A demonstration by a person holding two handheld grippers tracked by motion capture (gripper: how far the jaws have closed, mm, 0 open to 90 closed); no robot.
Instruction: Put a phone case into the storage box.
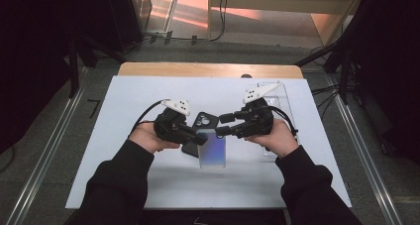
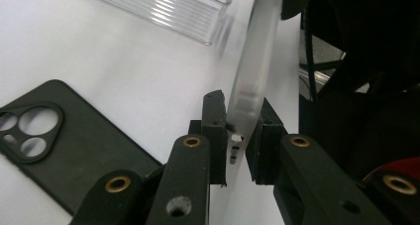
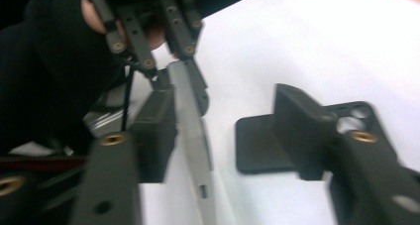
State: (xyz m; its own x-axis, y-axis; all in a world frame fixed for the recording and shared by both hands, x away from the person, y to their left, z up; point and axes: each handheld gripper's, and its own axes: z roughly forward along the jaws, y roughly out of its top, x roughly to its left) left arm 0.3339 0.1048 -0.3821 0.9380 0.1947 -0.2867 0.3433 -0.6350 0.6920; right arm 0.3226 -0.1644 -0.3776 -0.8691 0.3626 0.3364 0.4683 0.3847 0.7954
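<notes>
A slim silver-blue phone (image 1: pixel 212 149) (image 2: pixel 252 76) (image 3: pixel 190 131) is held on edge just above the white table. My left gripper (image 1: pixel 200 138) (image 2: pixel 236 140) is shut on its lower edge, both pads pressing the thin sides. My right gripper (image 1: pixel 224 125) (image 3: pixel 225 131) faces it from the other side with its jaws wide apart. The phone runs beside one of them, and the other stands clear over the black case. That black phone case (image 1: pixel 202 122) (image 2: pixel 74 145) (image 3: pixel 257 145), with its camera cut-out, lies flat on the table under and behind the phone. In the right gripper view, the left gripper (image 3: pixel 171 74) pinches the phone's far end.
A clear plastic box (image 1: pixel 280 103) (image 2: pixel 163 7) lies at the right rear of the white table sheet (image 1: pixel 148 185). The wooden table edge (image 1: pixel 208 69) runs along the back. Dark stands and cables line the floor on both sides.
</notes>
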